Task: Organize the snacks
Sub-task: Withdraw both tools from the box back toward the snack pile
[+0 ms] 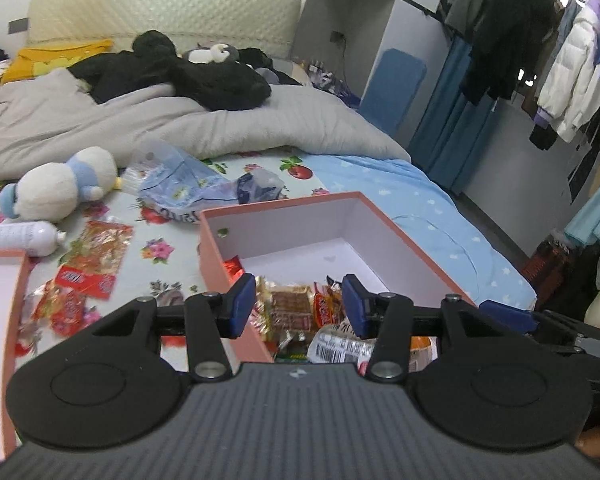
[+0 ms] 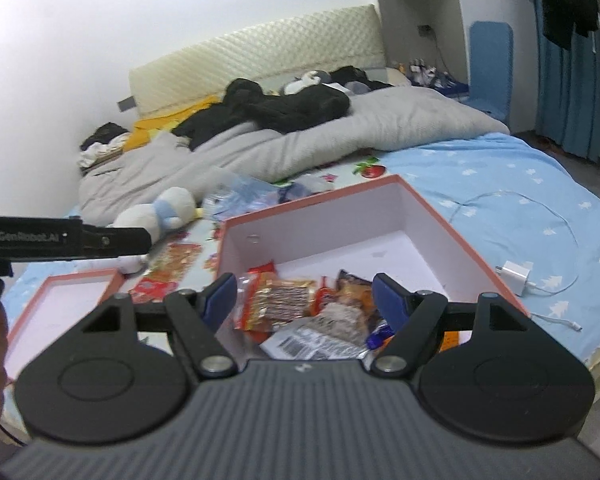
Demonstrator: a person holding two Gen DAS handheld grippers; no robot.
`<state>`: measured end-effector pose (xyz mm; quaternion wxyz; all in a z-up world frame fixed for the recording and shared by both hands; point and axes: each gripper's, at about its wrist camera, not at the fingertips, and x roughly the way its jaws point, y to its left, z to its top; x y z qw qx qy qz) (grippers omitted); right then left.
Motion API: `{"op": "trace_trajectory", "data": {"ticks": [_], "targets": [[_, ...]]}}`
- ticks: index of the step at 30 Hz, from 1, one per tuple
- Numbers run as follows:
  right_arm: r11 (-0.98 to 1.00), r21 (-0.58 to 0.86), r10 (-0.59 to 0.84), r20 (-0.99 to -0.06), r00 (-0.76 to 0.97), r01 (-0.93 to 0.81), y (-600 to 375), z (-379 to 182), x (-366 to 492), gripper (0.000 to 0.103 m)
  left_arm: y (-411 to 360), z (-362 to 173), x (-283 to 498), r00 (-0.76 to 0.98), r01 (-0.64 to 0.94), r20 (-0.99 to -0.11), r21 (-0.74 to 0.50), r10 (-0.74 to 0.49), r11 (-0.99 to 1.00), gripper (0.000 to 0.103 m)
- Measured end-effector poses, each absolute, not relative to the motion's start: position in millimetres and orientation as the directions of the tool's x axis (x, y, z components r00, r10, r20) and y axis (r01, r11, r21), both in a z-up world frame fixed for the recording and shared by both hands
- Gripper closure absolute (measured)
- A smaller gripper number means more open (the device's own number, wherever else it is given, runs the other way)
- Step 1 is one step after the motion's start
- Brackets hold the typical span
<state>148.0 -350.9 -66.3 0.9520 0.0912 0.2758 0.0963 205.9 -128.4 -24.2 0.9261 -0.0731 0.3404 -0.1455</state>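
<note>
Left gripper (image 1: 299, 305) spread, nothing pinched; right gripper (image 2: 305, 298) spread wider, also bare. Pink box (image 2: 432, 208) below both, snack packets (image 2: 296, 300) heaped at its near end, labels too blurred to read.

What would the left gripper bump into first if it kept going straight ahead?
Probably the snack packets lying in the pink box. The left gripper points down at them with open, empty jaws. Depth is hard to judge, so this is a guess.

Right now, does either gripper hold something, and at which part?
Nothing is held: the left gripper and the right gripper are both open above the box.
</note>
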Motion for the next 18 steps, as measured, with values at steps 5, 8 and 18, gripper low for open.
{"op": "trace_trajectory", "data": {"ticks": [5,8,18], "targets": [[0.952,0.245,0.285,-0.483,0.828,-0.185,-336,-62,126,0.027,-109,-18,166,0.752,0.188,-0.597,-0.214,-0.281,0.959,0.05],[0.945,0.251,0.31,-0.479,0.822,-0.21,-327,-61,115,0.027,-98,-17,144,0.76,0.161,-0.593,-0.223,-0.265,0.961,0.05],[0.921,0.237,0.386,-0.477,0.79,-0.308,-294,-70,74,0.027,-71,-34,75,0.773,0.072,-0.607,-0.205,-0.185,0.976,0.049]]}}
